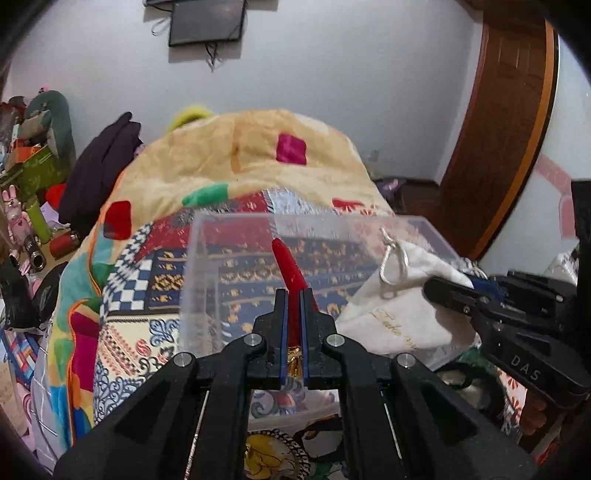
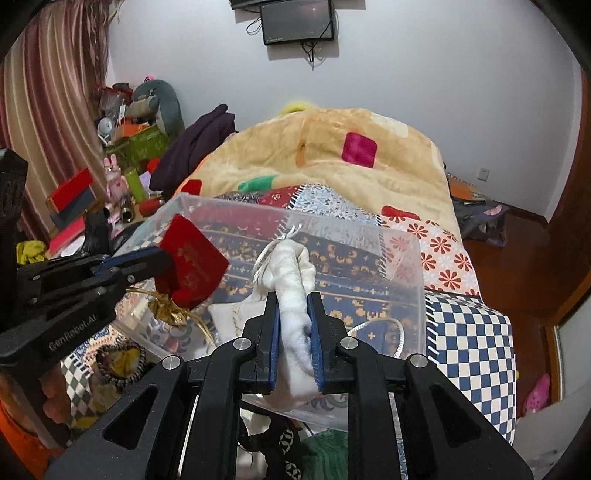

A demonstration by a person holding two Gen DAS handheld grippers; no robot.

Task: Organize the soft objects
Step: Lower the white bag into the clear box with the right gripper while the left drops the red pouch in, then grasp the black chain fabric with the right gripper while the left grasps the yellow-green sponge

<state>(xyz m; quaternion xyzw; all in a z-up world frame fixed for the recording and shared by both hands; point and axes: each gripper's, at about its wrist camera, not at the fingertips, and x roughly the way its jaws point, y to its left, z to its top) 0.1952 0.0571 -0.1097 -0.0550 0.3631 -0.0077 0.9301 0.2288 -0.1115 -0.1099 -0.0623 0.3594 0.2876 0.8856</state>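
A bedroom with pale walls fills both views: a dark screen (image 2: 298, 20) hangs at the top centre, a striped curtain (image 2: 55, 92) runs down the upper left of the right wrist view, and a wooden door (image 1: 506, 122) stands at the upper right of the left wrist view. The bed (image 2: 472, 354) takes the middle, heaped with a tan fleece blanket (image 2: 332, 162) over patterned quilts. At the left edge sits a cluttered shelf of boxes and toys (image 2: 122, 147).

On the bed, centre frame, rests a clear plastic bin (image 2: 402, 266). The right tongs (image 2: 293, 325) are clamped on a white drawstring pouch (image 2: 291, 273), held over the bin. The left tongs (image 1: 294, 306) are clamped on a red velvet pouch (image 2: 192, 258), at the bin's left rim; its gold cord (image 2: 170, 310) dangles below.

Largest risk, as I judge it: the bin sits on soft, uneven bedding, so a push on its wall could tip or slide it. Next, both tongs crowd the same opening and could collide. The white pouch's silver cord (image 2: 384, 325) trails inside the bin, so it might snag on the rim or on the tongs. Smallest: the red pouch is pinched near its edge, so it may slip out and fall outside the rim.
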